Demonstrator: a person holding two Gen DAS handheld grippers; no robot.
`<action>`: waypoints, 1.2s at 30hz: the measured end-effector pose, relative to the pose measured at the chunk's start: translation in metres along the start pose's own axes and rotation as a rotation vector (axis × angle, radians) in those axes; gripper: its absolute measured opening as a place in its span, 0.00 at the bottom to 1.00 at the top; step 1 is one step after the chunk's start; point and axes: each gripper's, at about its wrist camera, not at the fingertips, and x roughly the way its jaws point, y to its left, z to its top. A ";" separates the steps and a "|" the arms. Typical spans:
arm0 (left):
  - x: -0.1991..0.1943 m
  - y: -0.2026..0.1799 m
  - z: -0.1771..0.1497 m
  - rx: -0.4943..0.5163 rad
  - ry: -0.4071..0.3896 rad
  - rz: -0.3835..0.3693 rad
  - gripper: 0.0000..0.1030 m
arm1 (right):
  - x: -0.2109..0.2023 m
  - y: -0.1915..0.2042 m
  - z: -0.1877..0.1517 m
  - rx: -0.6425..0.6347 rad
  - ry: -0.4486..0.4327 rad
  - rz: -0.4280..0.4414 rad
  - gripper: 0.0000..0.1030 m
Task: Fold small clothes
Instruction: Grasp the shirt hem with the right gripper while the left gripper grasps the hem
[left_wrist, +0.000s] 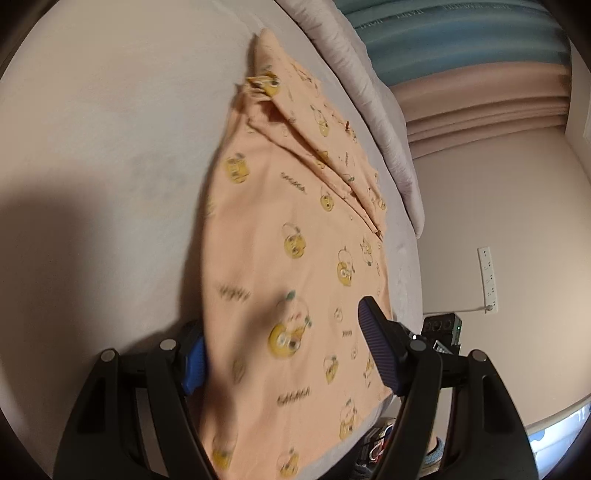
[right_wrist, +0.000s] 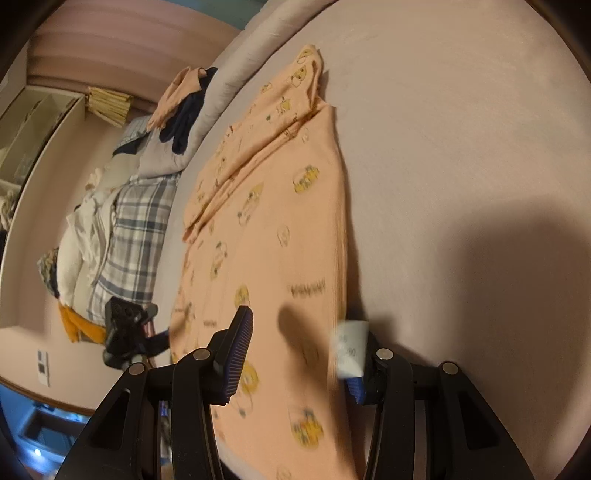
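A small peach garment (left_wrist: 280, 229) printed with yellow cartoon figures lies on a pale bed sheet (left_wrist: 103, 129). Its sleeves are folded inward near the far end. It also shows in the right wrist view (right_wrist: 280, 221), with a white care label (right_wrist: 349, 349) at its near edge. My left gripper (left_wrist: 284, 350) is open, its blue-padded fingers straddling the garment's near edge. My right gripper (right_wrist: 299, 354) is open too, fingers on either side of the garment's near edge, the label next to the right finger. Whether either pad touches the cloth is unclear.
A grey pillow or duvet roll (left_wrist: 373, 99) runs along the far bed edge. In the right wrist view a heap of other clothes (right_wrist: 122, 236), plaid, white, navy and orange, lies beyond the bed edge. A black device (right_wrist: 125, 332) stands by it. A wall socket strip (left_wrist: 487, 277) shows.
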 end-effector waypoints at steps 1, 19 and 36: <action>0.004 -0.003 0.001 0.011 0.007 0.010 0.70 | 0.002 0.000 0.003 -0.002 0.000 0.003 0.44; -0.003 -0.002 -0.054 0.084 0.075 -0.008 0.52 | -0.007 -0.002 -0.043 -0.058 0.059 0.045 0.24; -0.005 -0.004 -0.070 0.085 0.075 0.059 0.37 | -0.008 -0.002 -0.056 -0.034 0.076 0.082 0.23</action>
